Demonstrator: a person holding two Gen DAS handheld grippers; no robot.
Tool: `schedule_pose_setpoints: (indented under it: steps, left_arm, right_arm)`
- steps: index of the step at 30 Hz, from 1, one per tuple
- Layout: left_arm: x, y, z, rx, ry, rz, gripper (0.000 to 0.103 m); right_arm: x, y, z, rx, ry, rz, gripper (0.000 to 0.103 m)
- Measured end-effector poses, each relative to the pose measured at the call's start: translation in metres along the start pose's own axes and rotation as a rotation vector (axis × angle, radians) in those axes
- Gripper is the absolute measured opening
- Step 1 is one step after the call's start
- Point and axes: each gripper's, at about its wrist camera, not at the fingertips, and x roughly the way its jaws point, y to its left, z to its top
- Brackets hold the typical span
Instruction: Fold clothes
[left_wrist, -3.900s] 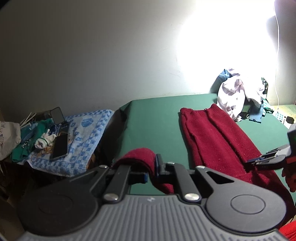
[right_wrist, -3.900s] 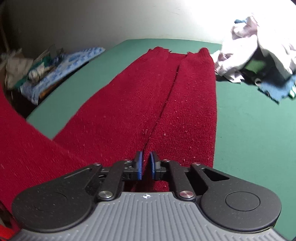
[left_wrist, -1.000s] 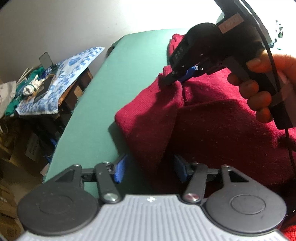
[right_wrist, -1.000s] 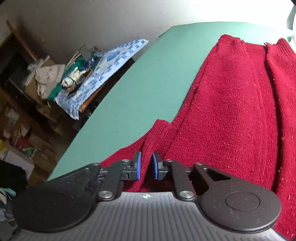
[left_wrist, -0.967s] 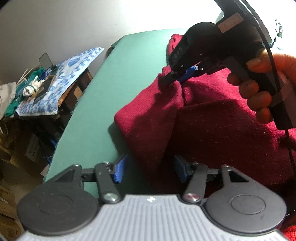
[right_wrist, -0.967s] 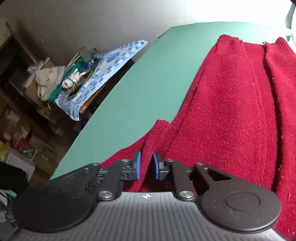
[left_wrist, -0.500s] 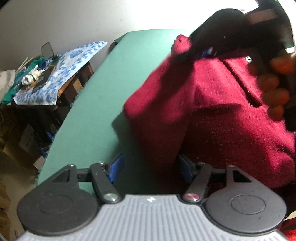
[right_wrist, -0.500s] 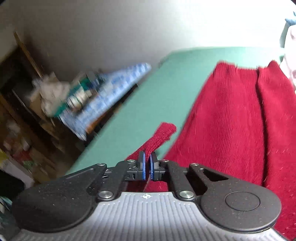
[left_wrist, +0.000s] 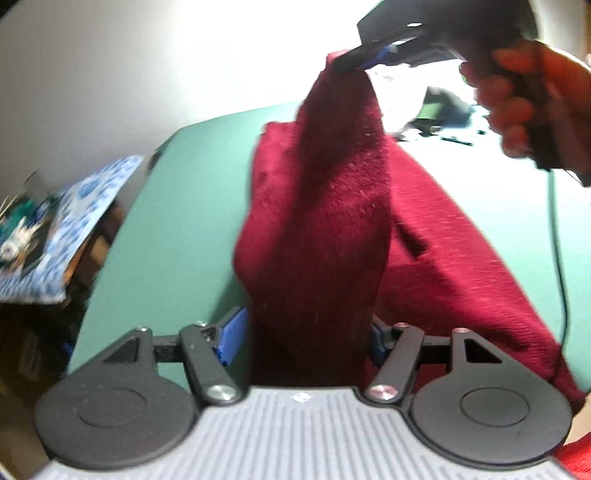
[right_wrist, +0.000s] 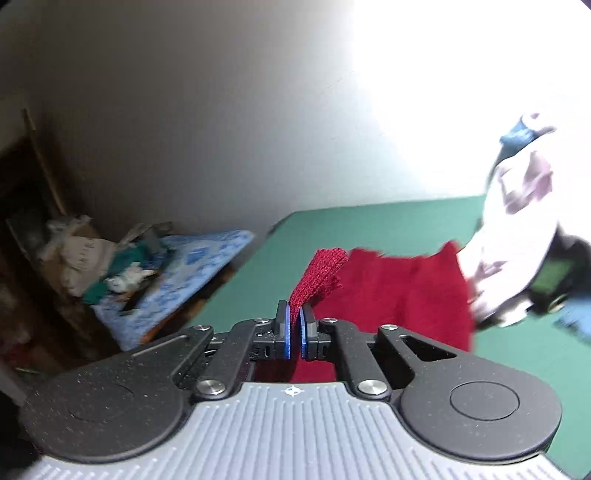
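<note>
One red sweater lies on the green worktop, folding only part done. Body is spread flat, one sleeve is pulled up off the cloth in a tall peak. Sleeve is not yet laid across the body, and the final folds of the body are left too, judging by how much is flat and unfolded.

Right tool is clamped tight on the ribbed cuff, cuff sticks out past the blue pads. In the left view this tool is high above the worktop, held in a hand at top right, pointing left and slightly down, cable hanging below.

Left tool sits low near the worktop edge, tilted down toward the cloth, jaws spread wide. The base of the lifted sleeve hangs between them; frame is blurred, but the pads seem not to press the cloth, so likely open, not gripping.

A pile of other clothes waits at the far right of the worktop. A blue patterned towel with clutter is off to the left.
</note>
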Motion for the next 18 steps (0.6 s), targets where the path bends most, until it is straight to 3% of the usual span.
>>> schedule_pose_setpoints:
  steps: [5,18]
  left_arm:
    - [0.006,-0.029,0.011,0.079,-0.017,-0.084,0.069]
    - [0.027,-0.077,0.016,0.163,0.006,-0.203,0.075]
  right_arm:
    - [0.009,-0.023,0.009,-0.067,-0.01,-0.102,0.005]
    - [0.061,-0.061,0.024,-0.206,0.01,-0.21,0.005]
